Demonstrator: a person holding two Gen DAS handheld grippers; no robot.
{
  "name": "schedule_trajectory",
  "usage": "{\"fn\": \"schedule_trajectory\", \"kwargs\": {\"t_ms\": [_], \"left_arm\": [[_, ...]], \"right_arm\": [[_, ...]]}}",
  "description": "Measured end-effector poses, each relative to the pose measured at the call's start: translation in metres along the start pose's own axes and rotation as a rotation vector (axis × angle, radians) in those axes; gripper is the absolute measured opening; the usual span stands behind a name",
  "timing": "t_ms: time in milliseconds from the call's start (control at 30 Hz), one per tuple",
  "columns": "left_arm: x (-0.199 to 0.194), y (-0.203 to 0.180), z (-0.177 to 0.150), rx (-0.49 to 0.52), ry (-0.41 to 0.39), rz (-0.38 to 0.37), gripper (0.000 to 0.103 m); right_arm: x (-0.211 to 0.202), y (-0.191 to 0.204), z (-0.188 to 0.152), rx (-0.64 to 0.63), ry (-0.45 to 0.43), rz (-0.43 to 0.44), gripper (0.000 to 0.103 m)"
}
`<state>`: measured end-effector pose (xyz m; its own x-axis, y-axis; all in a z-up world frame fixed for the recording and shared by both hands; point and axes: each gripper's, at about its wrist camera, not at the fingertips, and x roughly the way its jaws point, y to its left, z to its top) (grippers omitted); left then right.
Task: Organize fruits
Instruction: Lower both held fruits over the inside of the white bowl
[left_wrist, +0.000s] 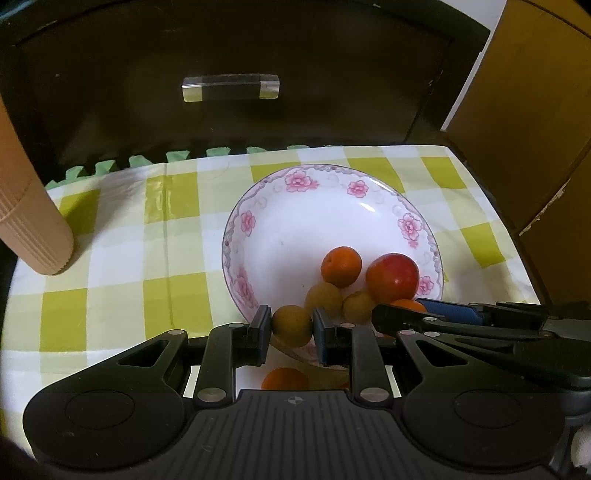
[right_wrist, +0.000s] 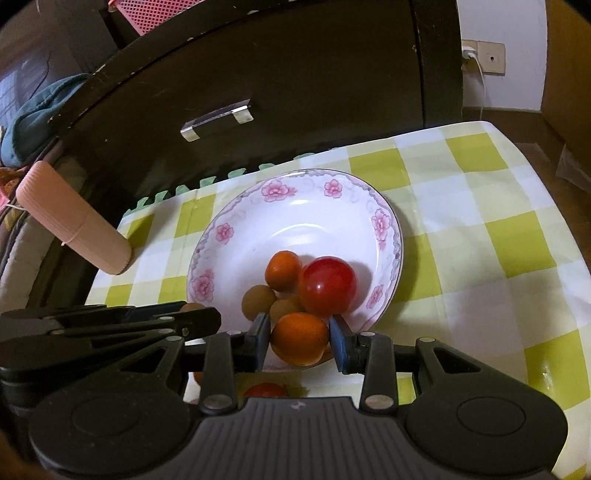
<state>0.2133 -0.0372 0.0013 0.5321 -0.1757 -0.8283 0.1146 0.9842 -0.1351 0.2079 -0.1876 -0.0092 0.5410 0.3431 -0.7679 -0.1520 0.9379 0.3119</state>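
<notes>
A white bowl with pink flowers (left_wrist: 295, 192) (right_wrist: 236, 236) stands on the green-checked cloth. Inside lie a red fruit (left_wrist: 393, 277) (right_wrist: 328, 286), a small orange (left_wrist: 340, 266) (right_wrist: 283, 270) and two yellow-brown round fruits (left_wrist: 324, 298) (right_wrist: 258, 300). My left gripper (left_wrist: 291, 326) is shut on another yellow-brown fruit (left_wrist: 292, 325) over the bowl's near rim. My right gripper (right_wrist: 300, 338) is shut on an orange (right_wrist: 300, 338) at the bowl's near edge, and it enters the left wrist view from the right (left_wrist: 406, 314). An orange (left_wrist: 285, 379) and a red fruit (right_wrist: 265, 390) lie on the cloth below the grippers.
A ribbed pink cylinder (left_wrist: 29, 221) (right_wrist: 74, 218) leans at the table's left edge. A dark cabinet with a clear handle (left_wrist: 231, 88) (right_wrist: 218, 119) rises right behind the table. Brown boards (left_wrist: 524, 110) stand to the right. Checked cloth (right_wrist: 498, 221) stretches right of the bowl.
</notes>
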Motion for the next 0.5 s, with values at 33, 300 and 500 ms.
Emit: {"fn": "schedule_trajectory", "kwargs": {"t_ms": [33,300,500], "left_arm": [[0.002,0.0,0.001,0.001,0.002,0.001,0.03],[0.011,0.001,0.006,0.003,0.006,0.009,0.03],[0.016,0.002,0.008,-0.001,0.003,0.008,0.03]], "right_arm": [[0.002,-0.001,0.001,0.001,0.001,-0.001,0.034],[0.012,-0.005,0.004,0.012,0.007,-0.003,0.034],[0.017,-0.007,0.008,0.011,0.003,-0.012,0.034]]}}
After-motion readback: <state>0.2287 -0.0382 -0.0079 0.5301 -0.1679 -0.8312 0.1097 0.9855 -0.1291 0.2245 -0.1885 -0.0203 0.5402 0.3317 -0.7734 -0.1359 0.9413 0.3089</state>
